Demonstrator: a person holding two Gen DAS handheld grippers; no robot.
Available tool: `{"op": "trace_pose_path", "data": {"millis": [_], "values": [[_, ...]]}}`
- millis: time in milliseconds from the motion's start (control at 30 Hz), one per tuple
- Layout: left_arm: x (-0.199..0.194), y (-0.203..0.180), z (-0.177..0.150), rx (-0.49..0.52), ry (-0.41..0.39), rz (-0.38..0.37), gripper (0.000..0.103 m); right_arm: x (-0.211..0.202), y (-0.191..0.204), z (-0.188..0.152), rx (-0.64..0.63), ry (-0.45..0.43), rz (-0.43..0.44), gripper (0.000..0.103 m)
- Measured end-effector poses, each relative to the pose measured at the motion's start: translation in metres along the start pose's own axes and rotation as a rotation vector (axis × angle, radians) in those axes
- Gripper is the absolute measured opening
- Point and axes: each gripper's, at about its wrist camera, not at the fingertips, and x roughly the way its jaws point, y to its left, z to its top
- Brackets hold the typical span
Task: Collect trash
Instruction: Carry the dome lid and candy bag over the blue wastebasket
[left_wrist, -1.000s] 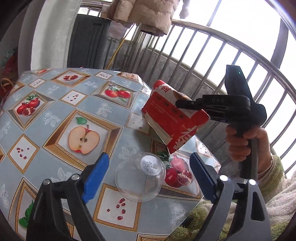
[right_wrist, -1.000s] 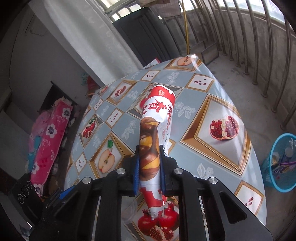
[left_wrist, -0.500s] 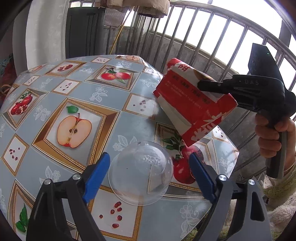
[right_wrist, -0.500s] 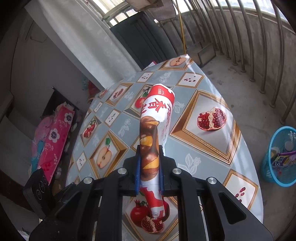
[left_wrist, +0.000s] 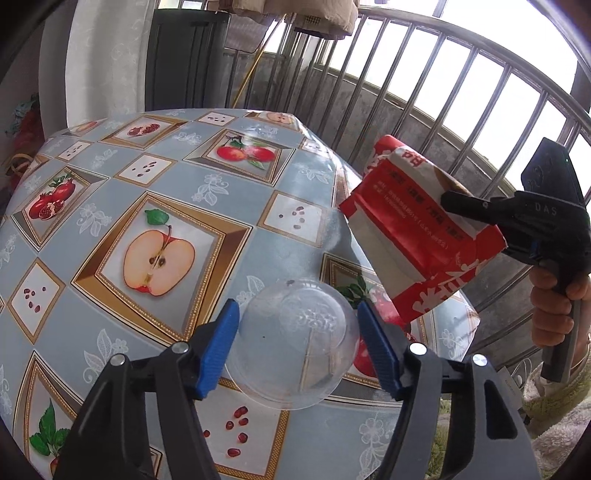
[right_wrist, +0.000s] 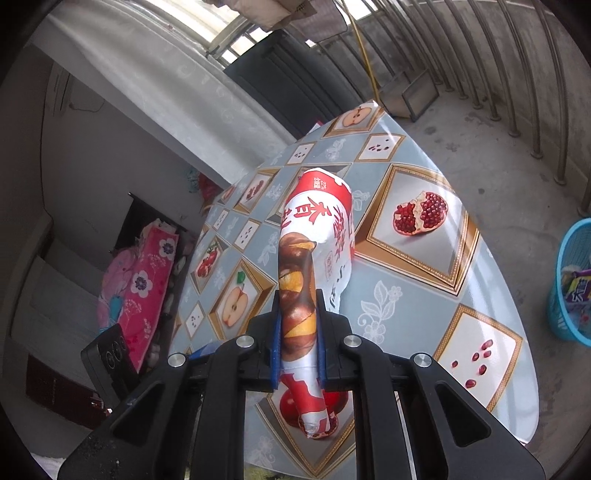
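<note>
step: closing left gripper (left_wrist: 297, 334) round clear plastic dome lid (left_wrist: 295, 343) (jaws closing, pads not visibly pressing) | right gripper (right_wrist: 297, 338): clenched on red-and-white paper snack bag (right_wrist: 314, 258) | next: firm squeeze, lift off tabletop (left_wrist: 184, 192)

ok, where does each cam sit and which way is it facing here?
Left wrist: on the left tool, angled down at the table; its blue pads flank a clear plastic lid; the right hand shows.
Right wrist: on the right tool, angled down across the table toward a blue bin; no hand shows.
Shared: table and the red-and-white paper bag in the right tool.
</note>
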Motion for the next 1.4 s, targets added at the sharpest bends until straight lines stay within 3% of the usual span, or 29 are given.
{"op": "trace_pose_path", "data": {"millis": [200,333,500,600,667,767,933,1000,1067,1167,1233,1300,1400], "values": [[-0.004,-0.027,0.029,0.066,-0.016,-0.036,0.064,-0.037,-0.016,0.000,0.045,-0.100,0.026,0.013],[0.005,-0.069,0.063,0.158,-0.034,-0.105,0.064,-0.085,-0.038,0.004,0.097,-0.238,-0.003,0.013],[0.034,-0.143,0.109,0.285,-0.034,-0.230,0.064,-0.165,-0.090,-0.009,0.244,-0.498,-0.178,0.013],[0.066,-0.194,0.130,0.366,-0.008,-0.300,0.064,-0.195,-0.133,-0.031,0.409,-0.630,-0.325,0.015],[0.093,-0.226,0.140,0.399,0.031,-0.342,0.064,-0.202,-0.168,-0.049,0.546,-0.684,-0.365,0.015],[0.133,-0.260,0.145,0.428,0.107,-0.392,0.064,-0.195,-0.220,-0.068,0.730,-0.706,-0.410,0.016],[0.184,-0.297,0.143,0.462,0.188,-0.399,0.064,-0.168,-0.296,-0.082,0.938,-0.749,-0.482,0.019],[0.198,-0.306,0.142,0.468,0.207,-0.394,0.064,-0.151,-0.328,-0.086,1.010,-0.739,-0.527,0.025],[0.212,-0.310,0.143,0.466,0.223,-0.382,0.064,-0.128,-0.358,-0.095,1.113,-0.698,-0.541,0.042],[0.231,-0.313,0.146,0.456,0.250,-0.369,0.064,-0.099,-0.388,-0.106,1.182,-0.632,-0.480,0.043],[0.242,-0.314,0.149,0.453,0.259,-0.360,0.064,-0.097,-0.392,-0.115,1.210,-0.660,-0.432,0.050],[0.251,-0.315,0.151,0.445,0.267,-0.356,0.064,-0.100,-0.391,-0.115,1.179,-0.700,-0.397,0.054],[0.261,-0.313,0.153,0.428,0.281,-0.351,0.064,-0.103,-0.395,-0.106,1.118,-0.679,-0.387,0.057]]}}
